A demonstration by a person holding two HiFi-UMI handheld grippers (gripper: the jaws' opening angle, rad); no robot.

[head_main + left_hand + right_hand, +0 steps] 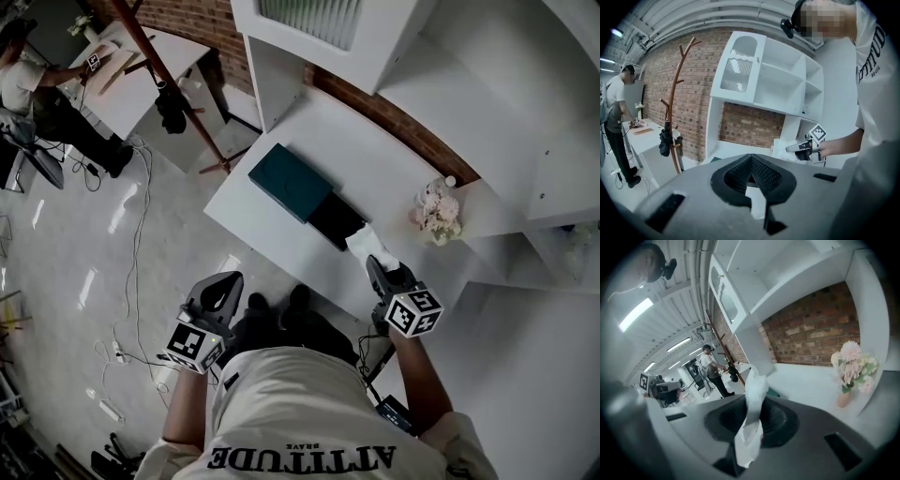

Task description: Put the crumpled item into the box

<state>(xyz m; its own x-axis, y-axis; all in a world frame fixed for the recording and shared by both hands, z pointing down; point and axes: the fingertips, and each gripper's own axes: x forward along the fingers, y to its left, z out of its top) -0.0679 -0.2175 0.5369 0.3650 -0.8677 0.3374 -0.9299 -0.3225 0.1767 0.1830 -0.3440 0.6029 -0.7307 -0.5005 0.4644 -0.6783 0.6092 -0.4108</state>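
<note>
Reaches the right gripper (375, 264) forward over the white table (375, 141), jaws pinching the crumpled item (361, 242) just at the near end of the black box (336, 219). Hangs the left gripper (223, 284) low, off the table, jaws together on nothing. Cannot tell whether the teal lid (289, 181) overlaps the box or only touches it. Counts one box, one lid, one crumpled item, two grippers.

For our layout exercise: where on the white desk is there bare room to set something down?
Bare desk lies between the teal box and the brick wall, and between the black tray and the flowers. It is crowded near the front edge, where the right gripper holds crumpled paper by the tray.
</note>
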